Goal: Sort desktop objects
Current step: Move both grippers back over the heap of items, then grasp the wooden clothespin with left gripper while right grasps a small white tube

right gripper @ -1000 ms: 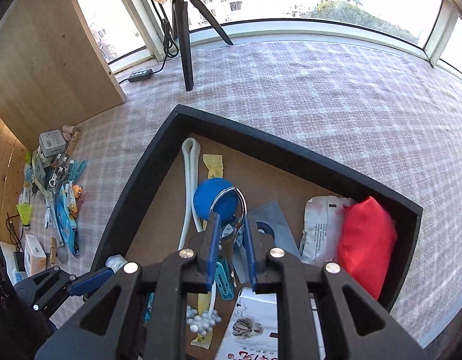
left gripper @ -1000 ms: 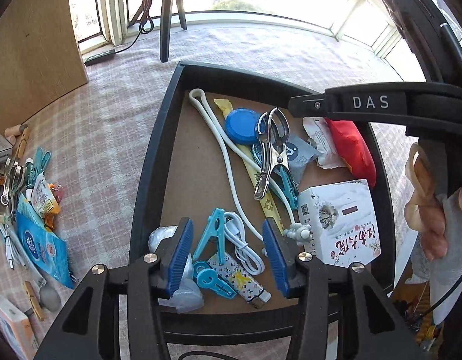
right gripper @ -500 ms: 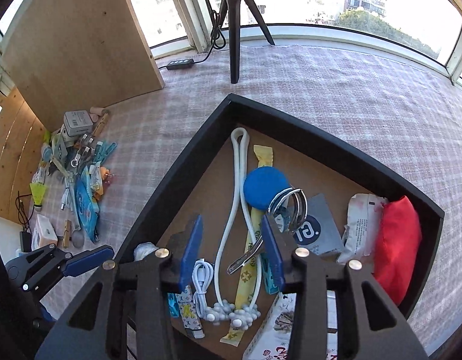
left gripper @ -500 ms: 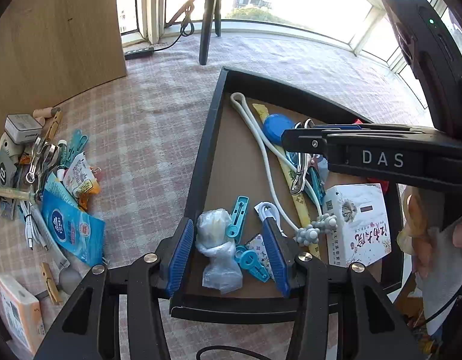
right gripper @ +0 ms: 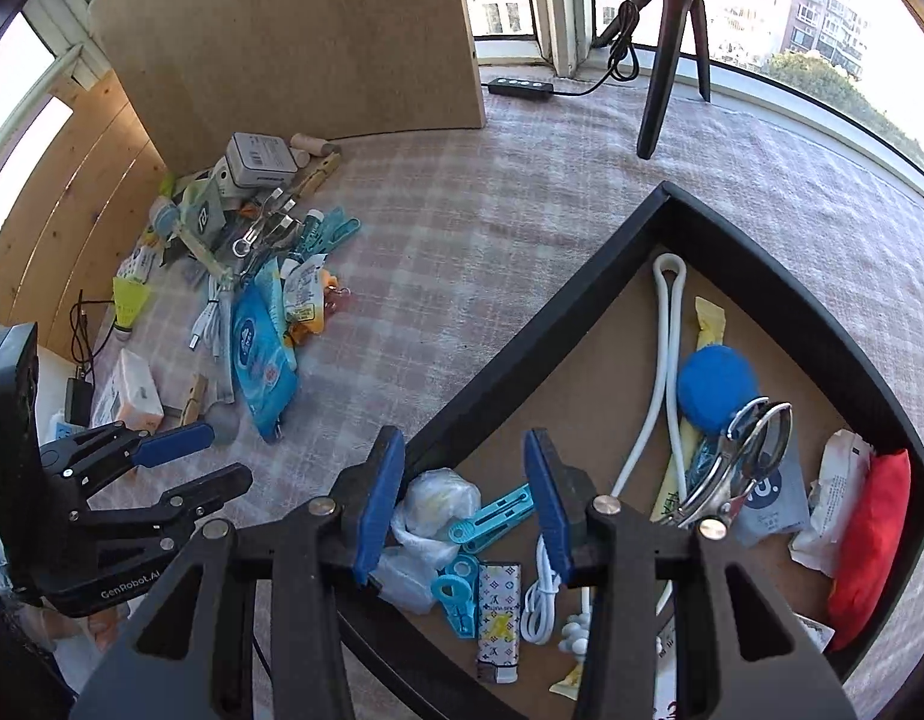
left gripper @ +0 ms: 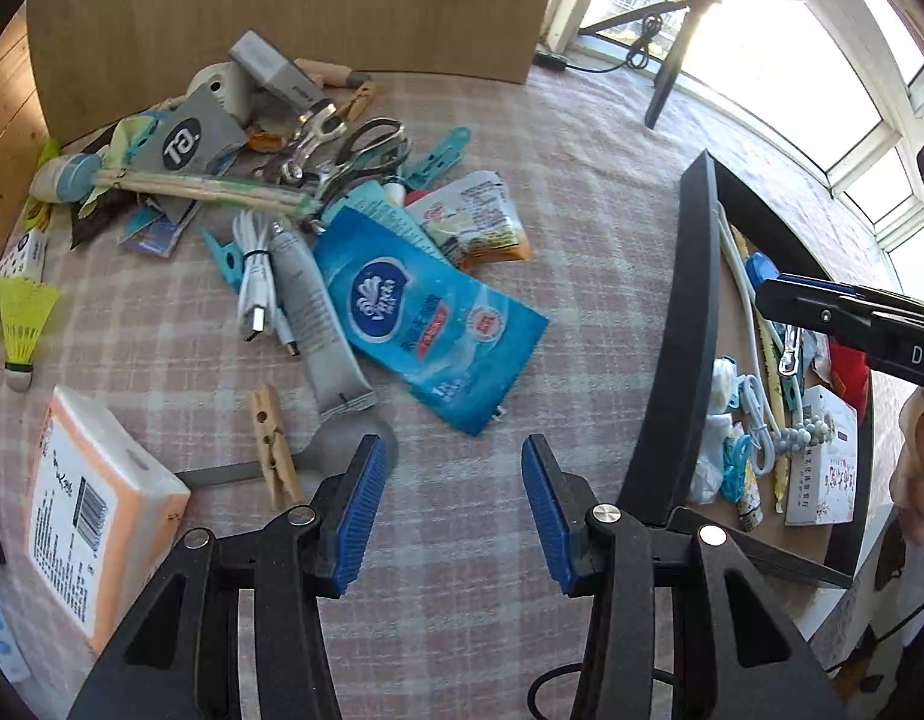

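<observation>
Desktop objects: lying heaped on the checked tablecloth (left gripper: 522, 138), ahead of the left gripper (left gripper: 450, 507); others are sitting sorted in the black tray (right gripper: 540, 354).
Left jaws: standing apart with nothing between them, hanging over bare cloth just short of the pile.
Right jaws: right gripper (right gripper: 459, 501) is also gaping empty over the tray's near corner, having just been opening; the metal clamp (right gripper: 732, 468) is lying free inside.
Nearest candidates: blue wet-wipes pack (left gripper: 426, 315), grey tube (left gripper: 318, 324) and wooden clothespin (left gripper: 273, 450) are all sitting close in front of the left pads.
Wipes pack handling: probably soft, floppy and slick; I'd be pinching its flat sealed edge.
Tube handling: likely light and squashy; gripping across the crimped end looks safer.
Clothespin handling: stiff and light, easy across its narrow sides.
Farther out: scissors (left gripper: 366, 150) are tangled with clips, awkward to lift cleanly.
</observation>
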`<state>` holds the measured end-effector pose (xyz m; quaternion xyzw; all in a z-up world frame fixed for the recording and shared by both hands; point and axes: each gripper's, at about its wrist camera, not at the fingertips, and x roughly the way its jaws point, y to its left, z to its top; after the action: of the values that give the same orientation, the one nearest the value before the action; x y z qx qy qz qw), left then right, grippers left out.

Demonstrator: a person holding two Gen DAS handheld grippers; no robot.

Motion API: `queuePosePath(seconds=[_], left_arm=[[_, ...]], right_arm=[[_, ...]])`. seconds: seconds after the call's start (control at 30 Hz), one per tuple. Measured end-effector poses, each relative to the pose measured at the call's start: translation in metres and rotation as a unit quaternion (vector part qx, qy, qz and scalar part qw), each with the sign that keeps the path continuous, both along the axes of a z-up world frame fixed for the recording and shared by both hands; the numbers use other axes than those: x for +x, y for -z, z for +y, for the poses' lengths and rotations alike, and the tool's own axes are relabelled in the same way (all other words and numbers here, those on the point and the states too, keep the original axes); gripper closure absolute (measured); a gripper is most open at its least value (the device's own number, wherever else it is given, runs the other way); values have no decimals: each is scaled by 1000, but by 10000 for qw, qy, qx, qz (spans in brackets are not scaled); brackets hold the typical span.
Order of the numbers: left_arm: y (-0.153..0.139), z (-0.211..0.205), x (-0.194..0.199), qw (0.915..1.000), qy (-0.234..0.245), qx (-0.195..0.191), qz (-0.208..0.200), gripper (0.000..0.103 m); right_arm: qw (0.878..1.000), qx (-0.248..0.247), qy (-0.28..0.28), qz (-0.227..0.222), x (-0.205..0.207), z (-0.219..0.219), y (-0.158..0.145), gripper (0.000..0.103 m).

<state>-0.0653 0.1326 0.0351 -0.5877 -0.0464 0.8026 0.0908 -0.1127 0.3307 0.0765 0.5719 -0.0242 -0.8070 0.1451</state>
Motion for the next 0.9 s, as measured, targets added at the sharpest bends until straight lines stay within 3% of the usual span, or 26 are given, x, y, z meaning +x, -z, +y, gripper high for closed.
queuePosePath(seconds=[0.17, 0.47, 0.9], left_arm=[[8, -40, -7, 9990, -419, -82, -102, 59], [22, -50, -19, 9989, -331, -168, -275, 60], [38, -55, -38, 9980, -176, -40, -610, 61]], right_arm=[[9997, -22, -228, -30, -17, -30, 0, 62], [9971, -103, -625, -433, -65, -95, 22, 62], [9937, -214, -391, -1028, -104, -113, 65, 63]])
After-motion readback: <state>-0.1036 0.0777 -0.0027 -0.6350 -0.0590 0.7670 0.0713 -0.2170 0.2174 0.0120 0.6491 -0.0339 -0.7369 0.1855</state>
